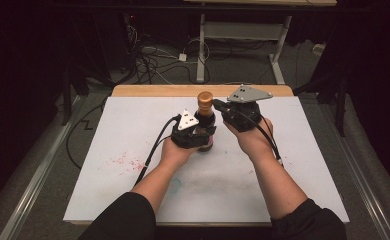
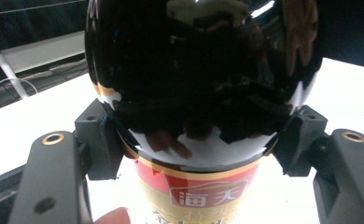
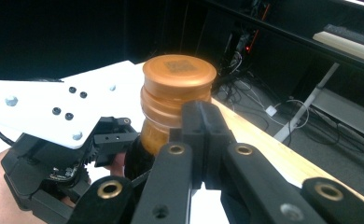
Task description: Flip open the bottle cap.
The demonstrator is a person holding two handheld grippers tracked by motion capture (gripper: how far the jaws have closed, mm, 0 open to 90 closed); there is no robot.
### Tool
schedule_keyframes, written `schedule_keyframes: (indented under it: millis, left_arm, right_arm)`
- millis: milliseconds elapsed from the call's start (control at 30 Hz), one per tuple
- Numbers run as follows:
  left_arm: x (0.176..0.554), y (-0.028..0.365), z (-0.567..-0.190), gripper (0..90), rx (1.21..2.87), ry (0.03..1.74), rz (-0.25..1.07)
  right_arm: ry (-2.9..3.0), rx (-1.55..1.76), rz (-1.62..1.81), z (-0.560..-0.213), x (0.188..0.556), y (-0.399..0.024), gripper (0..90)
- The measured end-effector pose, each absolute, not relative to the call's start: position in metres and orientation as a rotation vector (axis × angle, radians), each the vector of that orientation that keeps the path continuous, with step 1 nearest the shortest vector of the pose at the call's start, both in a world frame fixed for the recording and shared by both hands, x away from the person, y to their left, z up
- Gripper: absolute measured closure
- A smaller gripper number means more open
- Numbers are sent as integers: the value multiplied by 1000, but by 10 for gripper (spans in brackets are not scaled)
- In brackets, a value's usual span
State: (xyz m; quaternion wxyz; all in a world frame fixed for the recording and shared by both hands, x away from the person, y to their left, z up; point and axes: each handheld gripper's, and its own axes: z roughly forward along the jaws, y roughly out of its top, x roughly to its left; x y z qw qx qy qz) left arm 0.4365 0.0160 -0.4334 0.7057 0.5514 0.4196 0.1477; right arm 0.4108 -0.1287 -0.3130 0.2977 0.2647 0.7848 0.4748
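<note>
Your left gripper (image 1: 199, 134) is clamping its fingers on the dark bottle (image 1: 205, 122) standing mid-worktop (image 1: 133, 130). Beyond, your right gripper (image 3: 203, 135), fingers pinched together and empty, is nudging the copper cap (image 3: 178, 79); pushing sideways risks tipping the bottle.

We seem to be in a lab or workshop. We see a white-topped table (image 1: 133, 200) on a dark floor, loose cables (image 1: 153, 62) and a desk frame (image 1: 243, 35) behind.
</note>
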Motion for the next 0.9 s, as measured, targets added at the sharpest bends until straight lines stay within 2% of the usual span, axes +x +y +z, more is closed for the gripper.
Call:
schedule_keyframes:
  millis: [333, 367, 900]
  left_arm:
    - [437, 16, -434, 290, 1229, 933, 332]
    - [437, 21, -435, 290, 1296, 939, 371]
    - [437, 21, -435, 291, 1282, 947, 373]
  right_arm:
    - [2110, 686, 1220, -309, 410, -126, 900]
    - [2114, 687, 1217, -308, 411, -126, 900]
    - [2099, 701, 1247, -306, 411, -124, 900]
